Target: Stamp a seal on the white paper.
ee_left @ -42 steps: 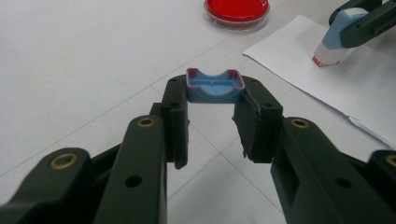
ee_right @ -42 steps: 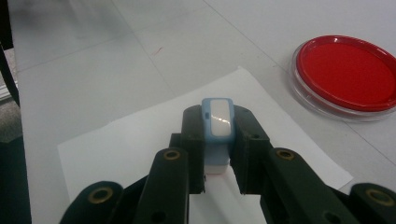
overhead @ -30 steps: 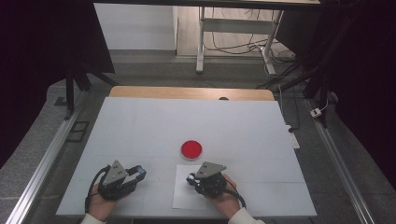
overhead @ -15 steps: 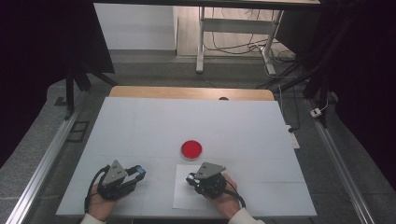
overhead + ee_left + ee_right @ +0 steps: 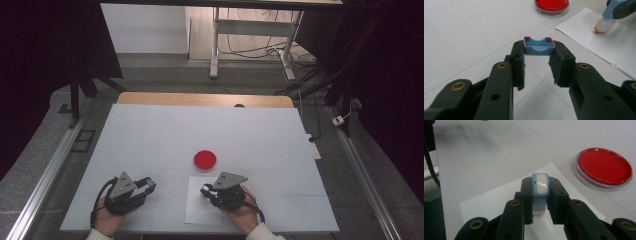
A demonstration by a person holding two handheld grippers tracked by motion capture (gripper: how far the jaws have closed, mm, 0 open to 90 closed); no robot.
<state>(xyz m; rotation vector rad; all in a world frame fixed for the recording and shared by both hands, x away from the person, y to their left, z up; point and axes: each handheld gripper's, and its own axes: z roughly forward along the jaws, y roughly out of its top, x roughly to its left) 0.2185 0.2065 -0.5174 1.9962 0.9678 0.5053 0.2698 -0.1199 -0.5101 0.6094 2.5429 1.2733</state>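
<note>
The right gripper [image 5: 206,190], at about 6 o'clock on the white bench [image 5: 150,135], has its fingers [image 5: 556,195] clenched on a blue stamp [image 5: 540,192], whose foot is pressed down on the sheet of white paper [image 5: 197,212]. The left gripper [image 5: 148,184], at about 7 o'clock, grasps the stamp's blue cap [image 5: 538,46] between its fingers [image 5: 517,58], held just above the bench. The round dish of red ink [image 5: 205,160] sits just beyond the paper, at 12 o'clock from it.

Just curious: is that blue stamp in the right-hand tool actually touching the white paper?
Touching. In the left gripper view, the stamp stands with its red-edged base flat on the paper, no gap showing, held by the right gripper.
</note>
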